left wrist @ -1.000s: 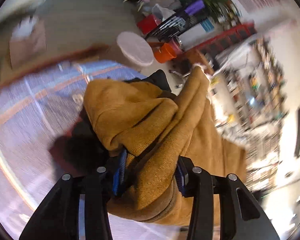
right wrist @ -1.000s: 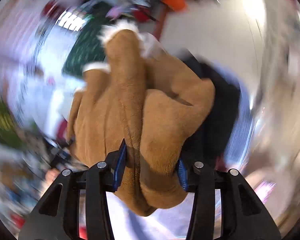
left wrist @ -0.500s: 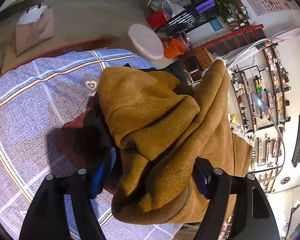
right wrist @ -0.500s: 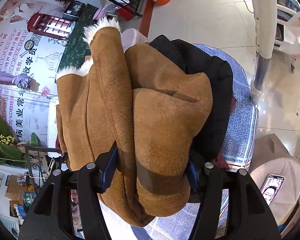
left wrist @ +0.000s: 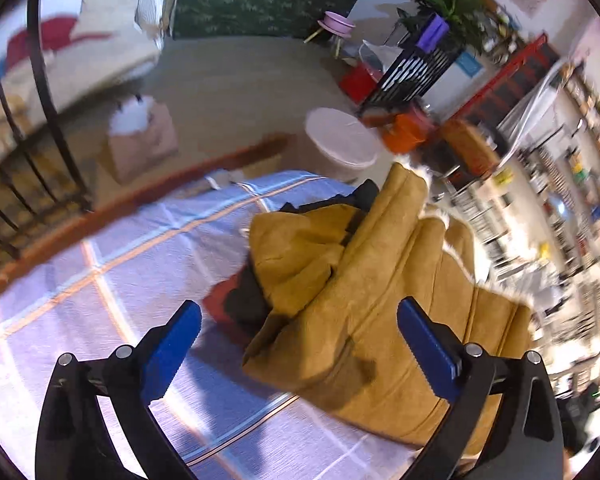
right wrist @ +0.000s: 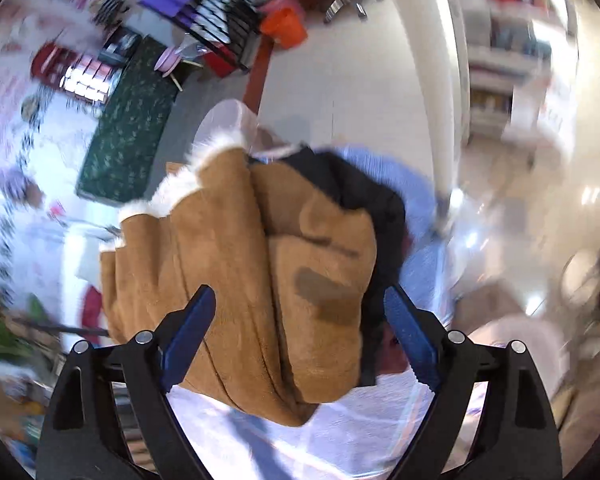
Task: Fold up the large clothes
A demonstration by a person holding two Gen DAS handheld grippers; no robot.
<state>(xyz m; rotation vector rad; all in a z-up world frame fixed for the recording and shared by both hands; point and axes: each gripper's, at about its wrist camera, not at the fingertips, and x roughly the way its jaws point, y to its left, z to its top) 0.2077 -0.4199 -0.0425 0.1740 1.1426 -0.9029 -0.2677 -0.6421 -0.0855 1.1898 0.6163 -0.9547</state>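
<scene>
Below, the left gripper [left wrist: 296, 344] jaws are spreading, pads clear of the folded tan fleece coat [left wrist: 364, 304] bundled thickly atop a dark garment [right wrist: 364, 196] on the checked blue cloth [left wrist: 132, 264]; the right gripper [right wrist: 300, 328] jaws are likewise widening, empty.

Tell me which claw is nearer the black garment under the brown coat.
Right, as far as I can tell. The right claw, opening, has one pad at the black garment. The left claw, opening, straddles the brown coat, garment ahead.
</scene>
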